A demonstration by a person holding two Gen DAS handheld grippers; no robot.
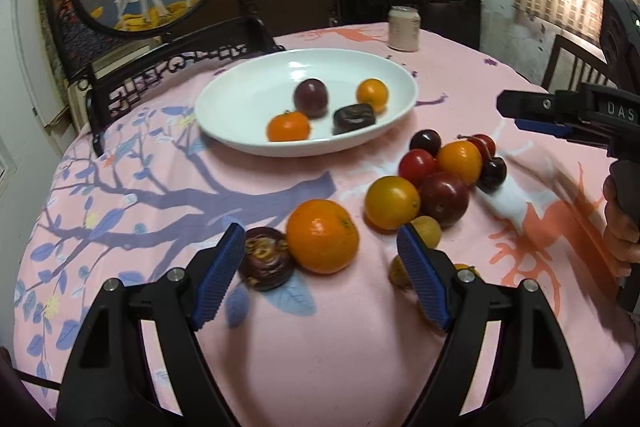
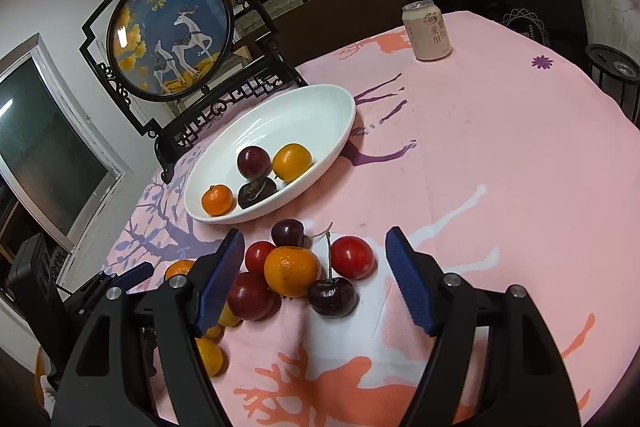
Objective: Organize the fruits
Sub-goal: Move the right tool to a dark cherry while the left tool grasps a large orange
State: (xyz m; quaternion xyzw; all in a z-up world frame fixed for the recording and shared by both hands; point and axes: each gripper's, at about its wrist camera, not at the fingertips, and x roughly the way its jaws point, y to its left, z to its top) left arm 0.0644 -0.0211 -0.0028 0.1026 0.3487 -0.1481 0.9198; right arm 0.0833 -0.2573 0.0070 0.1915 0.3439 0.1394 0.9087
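- Here, the left gripper (image 1: 322,263) hangs low over the table with its jaws spread wide and nothing between them; a large orange (image 1: 322,235) lies just ahead of the gap, touching a dark brown, flat fruit (image 1: 265,258) beside the left finger.
- By the right finger sit a small tan fruit (image 1: 427,230) and two more small yellowish ones, partly hidden behind it.
- Further out on the pink tablecloth (image 1: 360,347) is a tight cluster: a yellow-orange fruit (image 1: 392,202), a dark red plum (image 1: 444,198), a red tomato (image 1: 417,166), a smaller orange (image 1: 459,162) and dark cherries (image 1: 491,173).
- The right gripper (image 2: 316,275) is also wide open and holds nothing; it hovers over that same cluster, with an orange (image 2: 291,270), a stemmed cherry (image 2: 332,295), a red tomato (image 2: 352,257) and a plum (image 2: 250,295) lying in the span between its fingers.
- Toward the far side of the table stands a white oval bowl (image 2: 312,107), well apart from the loose fruit; it contains two oranges, one round purple fruit (image 2: 253,162) and one dark flat fruit.
- A drink can (image 2: 426,30) stands near the far edge.
- A round framed deer picture (image 2: 172,31) stands behind the bowl at the far left edge.
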